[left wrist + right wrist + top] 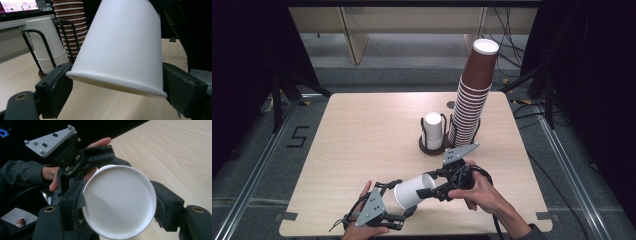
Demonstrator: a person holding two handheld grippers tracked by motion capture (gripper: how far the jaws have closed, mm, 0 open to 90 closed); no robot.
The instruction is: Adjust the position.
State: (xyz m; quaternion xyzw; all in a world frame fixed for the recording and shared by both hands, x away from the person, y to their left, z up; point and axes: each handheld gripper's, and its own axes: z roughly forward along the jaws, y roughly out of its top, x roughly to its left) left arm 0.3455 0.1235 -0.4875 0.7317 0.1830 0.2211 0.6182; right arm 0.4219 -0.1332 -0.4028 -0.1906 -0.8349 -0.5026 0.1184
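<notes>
- A pale wooden surface (362, 135) is seen in a dim room, with dark curtains at both sides and a grey floor beyond.
- Toward the far right of it, a black wire cup holder (432, 145) is seen carrying a short stack of white paper cups (433, 129); just beside it, a tall leaning stack of brown paper cups (474, 95) is seen.
- A single white paper cup (412, 191) is held on its side, low over the near edge, between the two grippers.
- The right gripper (432, 187) is pinching the cup near its base; in the right gripper view, its jaws are pressed on both sides.
- The left gripper (404, 197) is set about the rim end, its jaws spread a little; in the left gripper view, the rim (117, 85) lies between them, and firm pressing cannot be made out.
- A handover is judged to be in hand, or a cup being pulled apart from another.
- Next, one firm grip is called for before the other is eased.
- Both hands are kept low, the grippers angled inward toward each other.
</notes>
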